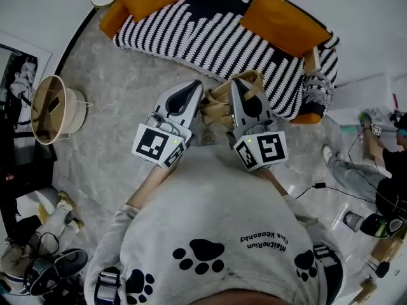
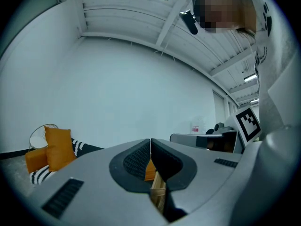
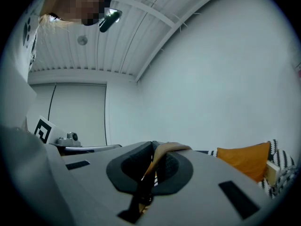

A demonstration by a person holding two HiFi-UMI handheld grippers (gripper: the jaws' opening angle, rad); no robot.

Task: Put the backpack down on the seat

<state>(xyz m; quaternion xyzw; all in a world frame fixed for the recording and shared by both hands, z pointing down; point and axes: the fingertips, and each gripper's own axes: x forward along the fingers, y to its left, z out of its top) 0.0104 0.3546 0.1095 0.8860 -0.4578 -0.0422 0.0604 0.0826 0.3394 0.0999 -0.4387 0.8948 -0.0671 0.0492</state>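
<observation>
In the head view, the left gripper (image 1: 191,89) and the right gripper (image 1: 236,88) are holding the tan fabric backpack (image 1: 217,108) up between them, just short of the black-and-white striped sofa seat (image 1: 191,33). In the left gripper view, the jaws are clamping a tan strap (image 2: 158,190). In the right gripper view, the jaws are pinching a second tan strap (image 3: 163,152). The carrying step appears to be in hand. Next, the backpack needs bringing over the seat and lowering before either grip is loosened.

In the centre of the head view, the left forearm (image 1: 151,178) and right forearm (image 1: 275,182) reach forward side by side. The left gripper (image 1: 191,91) and right gripper (image 1: 240,89) point level, tips converging slightly. Each has its jaws pressed together on a tan strap (image 2: 158,192).
</observation>
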